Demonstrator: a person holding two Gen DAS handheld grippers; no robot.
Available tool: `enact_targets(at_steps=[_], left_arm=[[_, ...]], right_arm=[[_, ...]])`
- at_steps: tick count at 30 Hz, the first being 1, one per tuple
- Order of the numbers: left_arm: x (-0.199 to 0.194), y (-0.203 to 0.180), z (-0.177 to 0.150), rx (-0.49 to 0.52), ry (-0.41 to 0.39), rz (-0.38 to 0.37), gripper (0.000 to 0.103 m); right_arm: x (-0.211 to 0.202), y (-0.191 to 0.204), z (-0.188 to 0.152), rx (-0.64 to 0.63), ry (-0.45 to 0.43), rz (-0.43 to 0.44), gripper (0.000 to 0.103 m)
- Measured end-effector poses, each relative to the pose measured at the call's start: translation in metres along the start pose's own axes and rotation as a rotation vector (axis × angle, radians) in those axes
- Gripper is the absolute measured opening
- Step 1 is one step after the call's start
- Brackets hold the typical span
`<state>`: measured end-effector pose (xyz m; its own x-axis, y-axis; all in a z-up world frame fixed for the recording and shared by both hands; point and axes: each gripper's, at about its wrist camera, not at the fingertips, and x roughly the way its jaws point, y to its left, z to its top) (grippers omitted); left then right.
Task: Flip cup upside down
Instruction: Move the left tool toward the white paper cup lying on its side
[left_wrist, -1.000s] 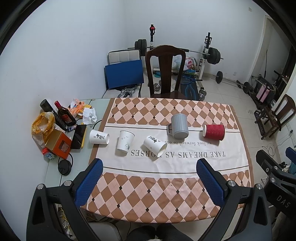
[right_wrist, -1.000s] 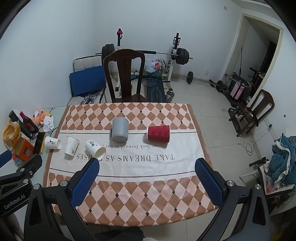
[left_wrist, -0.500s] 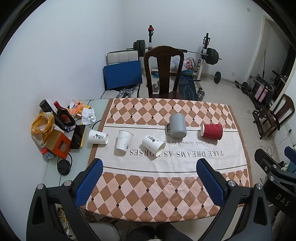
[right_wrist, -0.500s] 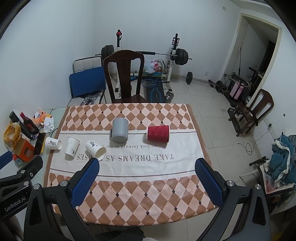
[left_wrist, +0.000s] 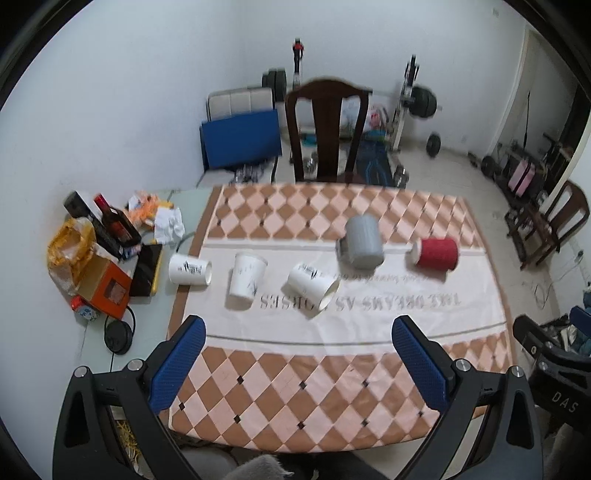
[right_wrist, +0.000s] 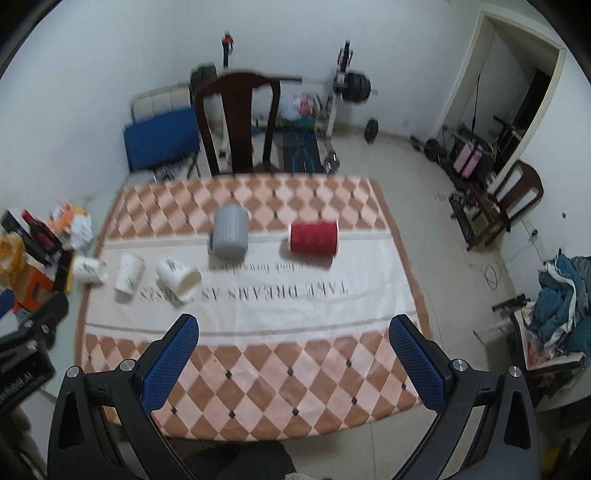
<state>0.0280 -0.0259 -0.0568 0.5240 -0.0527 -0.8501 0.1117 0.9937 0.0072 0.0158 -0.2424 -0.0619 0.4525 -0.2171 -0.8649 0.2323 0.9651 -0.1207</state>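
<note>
**Both grippers wide apart above the table, five cups ahead**

While the left gripper (left_wrist: 295, 358) hangs over the near edge of the checked tablecloth (left_wrist: 332, 369), its blue fingers (left_wrist: 177, 363) stand spread wide with nothing between them. Ahead of the fingers, a row of cups crosses the white band of the cloth. Beyond the left finger: a white paper cup (left_wrist: 190, 270) on its side at the cloth's edge, mouth toward the right. Next to it, a second white cup (left_wrist: 245, 280) stands on its rim, base up, slightly tilted. Ahead of the gap, a third white cup (left_wrist: 313, 288) lies tipped, mouth toward the fingers. Farther ahead, a grey mug (left_wrist: 362, 242) lies on its side. Beyond the right finger, a red cup (left_wrist: 436, 254) lies on its side. Off past the left finger, clutter: a bottle (left_wrist: 112, 223), an orange box (left_wrist: 107, 286). A wooden chair (left_wrist: 327, 129) sits behind the table.

From the right wrist view, the right gripper (right_wrist: 293, 360) is likewise spread wide and holds nothing. Ahead of its gap lie the grey mug (right_wrist: 231, 232) and the red cup (right_wrist: 314, 238), near each other but apart. Beyond its left finger (right_wrist: 170, 363) sit the three white cups, the nearest one (right_wrist: 179, 278) showing its open mouth. View is motion-blurred.
</note>
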Motion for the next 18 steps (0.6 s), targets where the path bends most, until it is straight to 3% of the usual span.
enact_targets(at_steps=[8, 18], left_arm=[[0.086, 0.024, -0.018, 0.032, 0.159, 0.017, 0.103], [0.188, 0.034, -0.038, 0.094, 0.342, 0.065, 0.103]], right_arm=[[0.125, 0.035, -0.032, 0.0, 0.248, -0.024, 0.103], [0.251, 0.064, -0.08, -0.03, 0.478, -0.022, 0.103]])
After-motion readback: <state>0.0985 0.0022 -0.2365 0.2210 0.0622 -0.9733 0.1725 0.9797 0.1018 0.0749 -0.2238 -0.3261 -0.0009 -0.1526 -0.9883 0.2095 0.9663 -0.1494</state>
